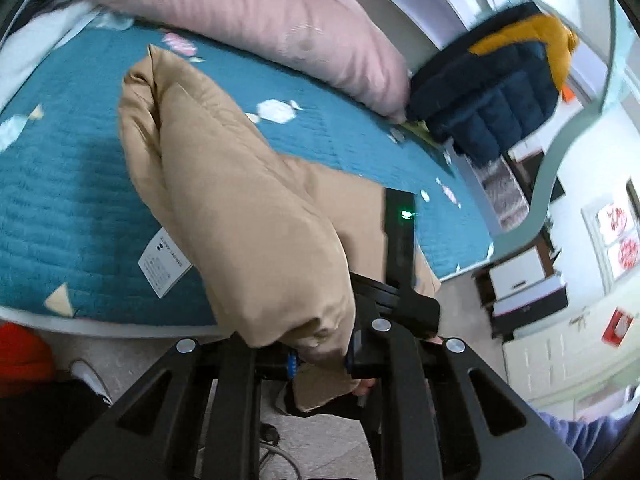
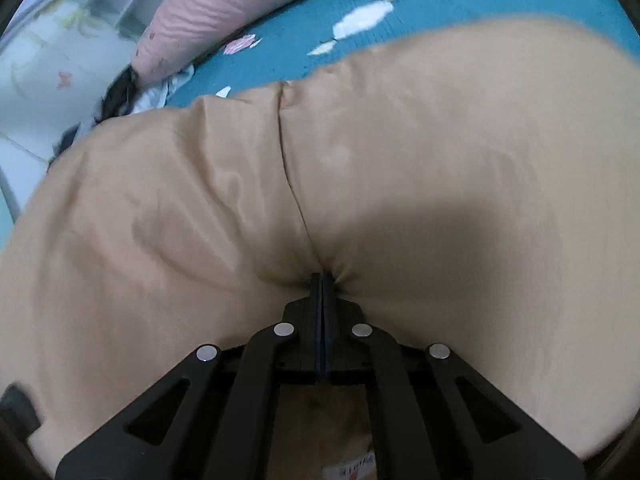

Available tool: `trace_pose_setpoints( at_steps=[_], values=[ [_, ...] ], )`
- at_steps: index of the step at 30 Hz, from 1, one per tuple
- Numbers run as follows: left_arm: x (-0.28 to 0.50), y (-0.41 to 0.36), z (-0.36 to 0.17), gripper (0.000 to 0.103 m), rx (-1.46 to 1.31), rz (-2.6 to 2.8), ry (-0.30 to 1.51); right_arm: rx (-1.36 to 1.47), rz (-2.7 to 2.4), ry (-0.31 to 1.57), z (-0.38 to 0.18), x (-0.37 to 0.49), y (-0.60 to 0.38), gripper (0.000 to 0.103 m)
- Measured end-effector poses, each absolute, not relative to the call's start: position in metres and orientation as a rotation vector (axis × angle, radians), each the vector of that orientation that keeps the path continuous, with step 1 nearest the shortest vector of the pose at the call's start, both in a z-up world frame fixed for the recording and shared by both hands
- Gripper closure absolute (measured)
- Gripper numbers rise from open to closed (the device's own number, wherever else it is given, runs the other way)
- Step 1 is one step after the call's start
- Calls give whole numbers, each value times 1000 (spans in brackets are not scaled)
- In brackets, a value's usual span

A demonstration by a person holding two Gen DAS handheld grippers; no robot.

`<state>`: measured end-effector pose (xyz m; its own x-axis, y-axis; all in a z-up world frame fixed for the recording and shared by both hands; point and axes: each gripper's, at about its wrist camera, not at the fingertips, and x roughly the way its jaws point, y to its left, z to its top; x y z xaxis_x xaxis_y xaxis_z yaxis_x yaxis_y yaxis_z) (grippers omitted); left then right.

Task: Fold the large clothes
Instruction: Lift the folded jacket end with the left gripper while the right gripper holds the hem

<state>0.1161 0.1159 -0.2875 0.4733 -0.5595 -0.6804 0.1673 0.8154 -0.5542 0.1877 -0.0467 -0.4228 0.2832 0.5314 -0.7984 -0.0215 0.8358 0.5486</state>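
Note:
A large tan padded garment (image 1: 224,184) lies bunched across the teal bedspread (image 1: 68,200), with a white care label (image 1: 164,266) hanging at its near edge. My left gripper (image 1: 320,356) is shut on a fold of the tan garment at the bed's near edge. The right gripper's black body (image 1: 398,248) shows behind that fold. In the right wrist view the tan garment (image 2: 400,152) fills most of the frame, and my right gripper (image 2: 322,280) is shut on a pinch of its fabric.
A long pink pillow (image 1: 260,20) lies along the far side of the bed, also in the right wrist view (image 2: 224,8). A navy and mustard puffer jacket (image 1: 492,92) sits at the bed's far right. Floor, white drawers (image 1: 560,356) and shelving lie to the right.

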Motion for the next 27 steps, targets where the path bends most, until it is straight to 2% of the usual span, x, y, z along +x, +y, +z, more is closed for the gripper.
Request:
trace_pose_setpoints(
  at_steps=[3,5,15,27],
  values=[
    [117,93,-279,88,-396,-509,958,479,402,1204,-402,180,-57,102],
    [122,75,-273,88,-370,-532,951,499,390,1166,-388,169,-71,97],
    [159,-45,-275,88,-194,-722,958,672,285,1021,-352,124,-193,97],
    [199,-194,-356,88,-54,-873,1161,543,-113,951,-352,96,-301,97]
  ],
)
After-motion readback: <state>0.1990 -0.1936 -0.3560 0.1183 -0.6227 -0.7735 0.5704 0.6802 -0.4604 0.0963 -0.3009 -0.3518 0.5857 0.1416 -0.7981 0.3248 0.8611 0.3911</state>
